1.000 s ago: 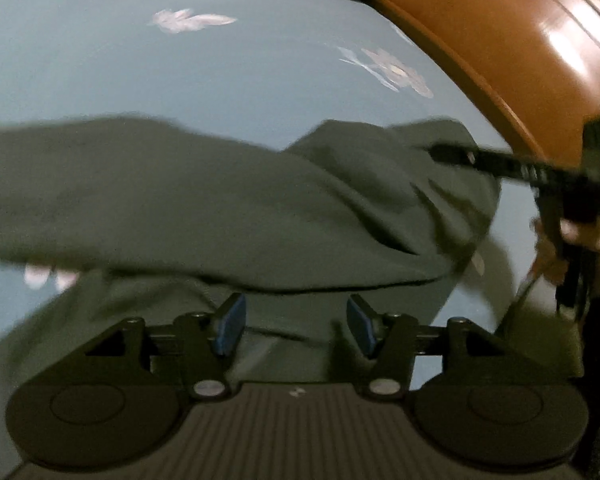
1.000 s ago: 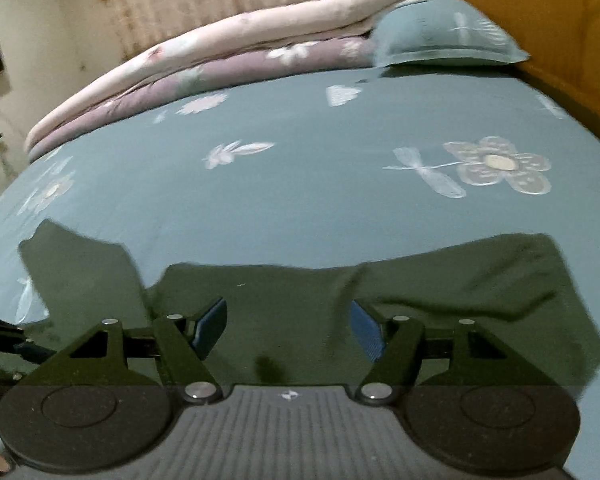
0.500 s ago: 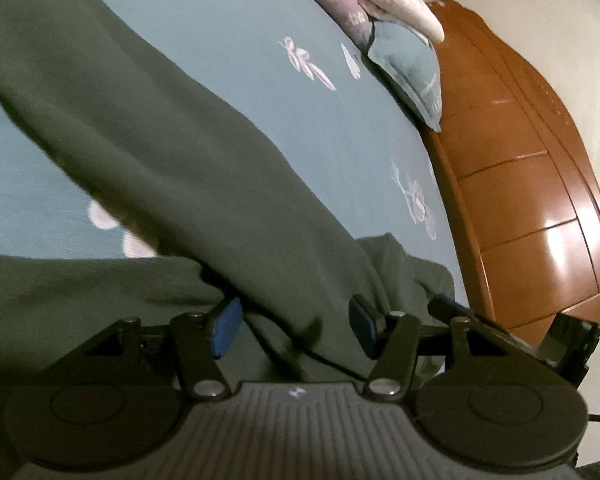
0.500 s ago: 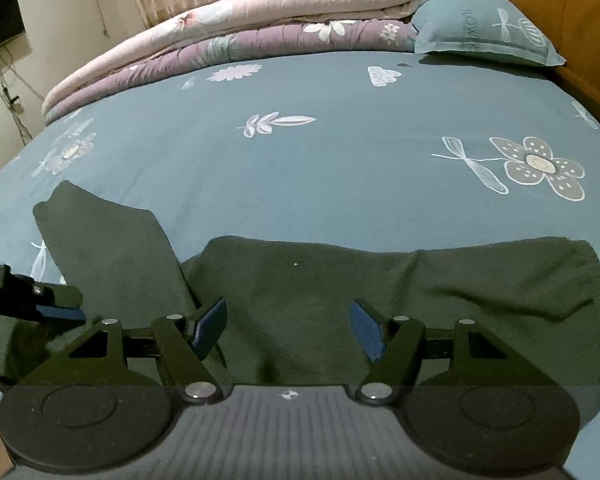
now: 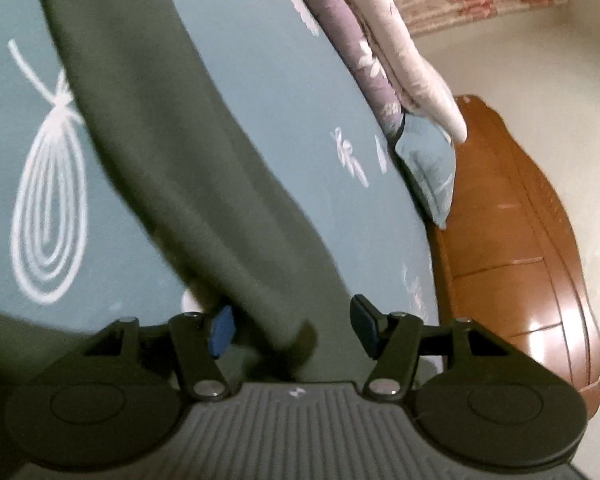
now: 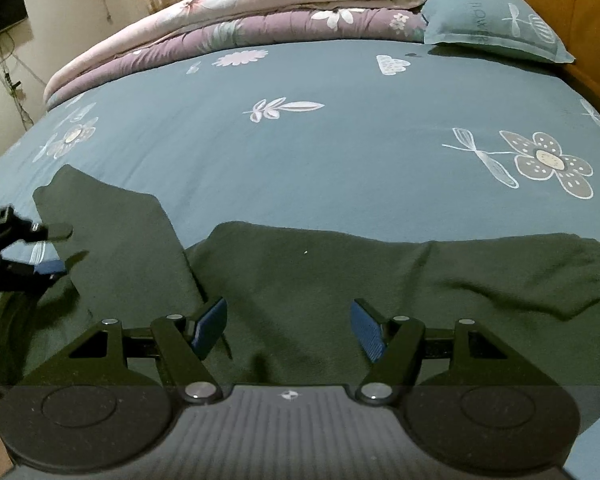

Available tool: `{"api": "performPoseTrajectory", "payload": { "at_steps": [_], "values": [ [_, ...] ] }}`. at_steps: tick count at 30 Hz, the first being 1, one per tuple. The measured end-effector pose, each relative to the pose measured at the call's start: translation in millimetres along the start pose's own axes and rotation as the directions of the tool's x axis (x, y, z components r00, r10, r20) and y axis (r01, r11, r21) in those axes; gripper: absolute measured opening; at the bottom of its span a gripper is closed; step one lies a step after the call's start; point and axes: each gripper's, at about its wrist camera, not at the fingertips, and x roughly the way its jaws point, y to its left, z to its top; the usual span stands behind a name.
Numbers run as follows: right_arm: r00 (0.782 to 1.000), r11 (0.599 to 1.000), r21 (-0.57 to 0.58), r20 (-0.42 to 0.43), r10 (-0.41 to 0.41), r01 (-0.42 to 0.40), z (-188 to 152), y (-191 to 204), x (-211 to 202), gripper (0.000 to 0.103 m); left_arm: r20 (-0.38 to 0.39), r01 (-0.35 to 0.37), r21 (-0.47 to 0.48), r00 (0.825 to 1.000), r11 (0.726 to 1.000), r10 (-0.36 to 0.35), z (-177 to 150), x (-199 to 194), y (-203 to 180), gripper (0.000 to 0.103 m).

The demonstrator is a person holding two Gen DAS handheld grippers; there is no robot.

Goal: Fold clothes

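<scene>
The green garment [image 6: 380, 300] lies partly folded on the bed [image 6: 340, 152], one sleeve [image 6: 112, 240] still sticking out beside it; both the left claw [image 5: 292, 326] and the right claw [image 6: 288, 330] are let go, holding nothing.

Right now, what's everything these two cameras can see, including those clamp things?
Dark green knit garment: one, spread across near edge of bed.
Teal floral bedsheet: one, covering bed.
Folded pink and purple quilts: stacked along far side of bed.
Teal pillow: one, far right corner.
Brown wooden headboard: one, right of bed.
Black screen: one, on left wall.
Left tool: black, blue pads, open over a garment sleeve.
Right tool: black, blue pads, open above garment.
</scene>
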Motion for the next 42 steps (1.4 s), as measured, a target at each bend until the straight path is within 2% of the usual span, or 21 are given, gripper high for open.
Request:
{"api": "performPoseTrajectory", "payload": {
  "at_steps": [3, 5, 6, 10, 18, 19, 20, 22, 25, 27, 29, 31, 33, 34, 35, 36, 38, 40, 42],
  "values": [
    [1.000, 1.000, 0.001, 0.001, -0.003, 0.003, 0, 0, -2, 0.073, 0.007, 0.057, 0.010, 0.998, 0.998, -0.057, -2, 0, -9, 0.061],
    [1.000, 1.000, 0.004, 0.001, -0.005, 0.005, -1, -1, -3, 0.073, -0.010, 0.072, 0.020, 0.997, 0.997, -0.072, -6, 6, -10, 0.073],
    [1.000, 1.000, 0.007, -0.002, -0.005, 0.005, -1, -2, -3, 0.073, -0.019, 0.080, 0.025, 0.997, 0.997, -0.079, -8, 9, -10, 0.073],
    [1.000, 1.000, 0.012, -0.014, -0.004, 0.004, -2, -2, 1, 0.073, -0.038, 0.088, 0.023, 0.995, 0.996, -0.087, -17, 22, -6, 0.069],
    [1.000, 1.000, 0.016, -0.020, 0.005, -0.005, -2, -2, 4, 0.073, -0.042, 0.155, 0.003, 0.987, 0.988, -0.155, -12, 41, -11, 0.070],
    [1.000, 1.000, 0.018, -0.019, 0.005, -0.005, -2, -2, 3, 0.073, -0.043, 0.142, 0.004, 0.989, 0.990, -0.142, -11, 42, -10, 0.061],
    [1.000, 1.000, 0.018, -0.018, 0.003, -0.003, -2, -2, 2, 0.073, -0.044, 0.128, 0.006, 0.991, 0.992, -0.127, -11, 43, -8, 0.056],
    [1.000, 1.000, 0.019, -0.015, -0.001, 0.001, -1, -2, 1, 0.073, -0.049, 0.106, -0.005, 0.993, 0.994, -0.106, -9, 46, -8, 0.054],
    [1.000, 0.999, 0.036, -0.007, -0.004, 0.004, -1, -2, -3, 0.073, -0.037, 0.117, -0.073, 0.992, 0.990, -0.120, -2, 53, -5, 0.054],
    [1.000, 0.999, 0.046, -0.004, -0.007, 0.007, -2, 0, -6, 0.073, -0.032, 0.105, -0.080, 0.994, 0.991, -0.108, -2, 52, -3, 0.048],
    [1.000, 0.999, 0.045, -0.002, -0.016, 0.016, -4, 4, -10, 0.073, -0.027, 0.085, -0.075, 0.996, 0.994, -0.087, -3, 53, -2, 0.037],
    [1.000, 0.999, 0.045, -0.001, -0.025, 0.025, -7, 9, -15, 0.073, -0.025, 0.082, -0.081, 0.996, 0.993, -0.084, -3, 55, 0, 0.032],
    [1.000, 0.998, 0.053, -0.001, -0.031, 0.031, -9, 13, -18, 0.073, -0.054, 0.071, -0.162, 0.995, 0.984, -0.081, 0, 54, 3, 0.033],
    [0.999, 0.998, 0.053, -0.001, -0.039, 0.039, -11, 15, -21, 0.073, -0.062, 0.067, -0.163, 0.995, 0.984, -0.078, 1, 55, 4, 0.038],
    [0.999, 0.998, 0.048, -0.001, -0.049, 0.048, -12, 19, -23, 0.073, -0.070, 0.062, -0.159, 0.995, 0.985, -0.074, 1, 56, 5, 0.050],
    [0.998, 0.997, 0.044, 0.000, -0.058, 0.058, -13, 22, -26, 0.073, -0.077, 0.058, -0.155, 0.995, 0.986, -0.071, 0, 57, 6, 0.047],
    [0.997, 0.996, 0.045, 0.002, -0.080, 0.080, -16, 27, -33, 0.073, -0.091, 0.050, -0.146, 0.994, 0.988, -0.064, 0, 59, 8, 0.021],
    [0.994, 0.993, 0.058, 0.007, -0.107, 0.106, -20, 32, -40, 0.073, -0.106, 0.042, -0.137, 0.993, 0.990, -0.056, 0, 61, 10, 0.012],
    [0.991, 0.989, 0.076, 0.009, -0.131, 0.130, -25, 33, -47, 0.073, -0.120, 0.033, -0.127, 0.992, 0.991, -0.049, 0, 63, 12, 0.011]
  ]
}}
